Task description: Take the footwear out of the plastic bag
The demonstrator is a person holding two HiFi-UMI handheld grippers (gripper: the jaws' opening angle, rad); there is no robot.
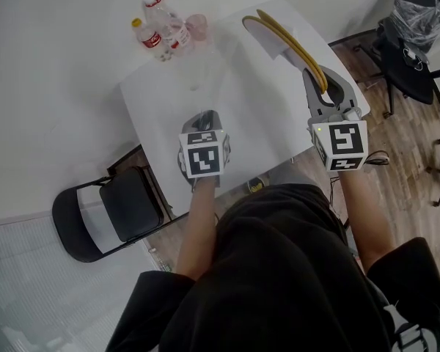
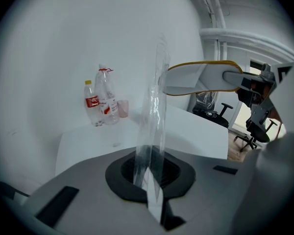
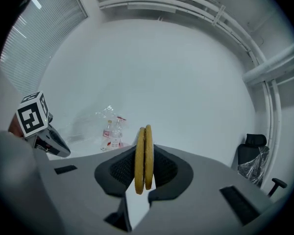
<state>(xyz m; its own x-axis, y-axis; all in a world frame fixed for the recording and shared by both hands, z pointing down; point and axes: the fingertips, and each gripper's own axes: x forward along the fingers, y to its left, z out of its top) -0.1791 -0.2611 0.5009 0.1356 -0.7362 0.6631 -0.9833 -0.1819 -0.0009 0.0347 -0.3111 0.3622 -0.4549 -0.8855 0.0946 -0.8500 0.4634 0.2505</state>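
We are standing at a white desk (image 1: 242, 108) that is stretching out ahead of and beneath both hand-held grippers. Down to the left of the left hand-held gripper (image 1: 204, 117), a black folding chair (image 1: 106, 215) is standing on the floor. Off to the right of the right hand-held gripper (image 1: 319, 86), a black office chair (image 1: 411, 64) is sitting on the wooden floor.

We are holding a pair of white slippers (image 1: 286, 39) with yellow edges in the right hand-held gripper. Its jaws are clamping the two soles pressed flat together (image 3: 143, 155), and the pair is sticking out ahead of it above the desk.

We are pinching a clear plastic bag (image 2: 157, 111) in the left hand-held gripper (image 2: 149, 173), its jaws closed tight on the thin film, which is rising straight up ahead of it. From this gripper the slippers (image 2: 201, 77) are hanging up to the right, outside the bag, with their far end reaching toward its upper edge. We cannot tell whether they are touching it.

Far ahead and left of the left hand-held gripper, bottles (image 1: 161, 31) are standing at the desk corner, and a small pink cup (image 1: 196, 25) is sitting just beside them.
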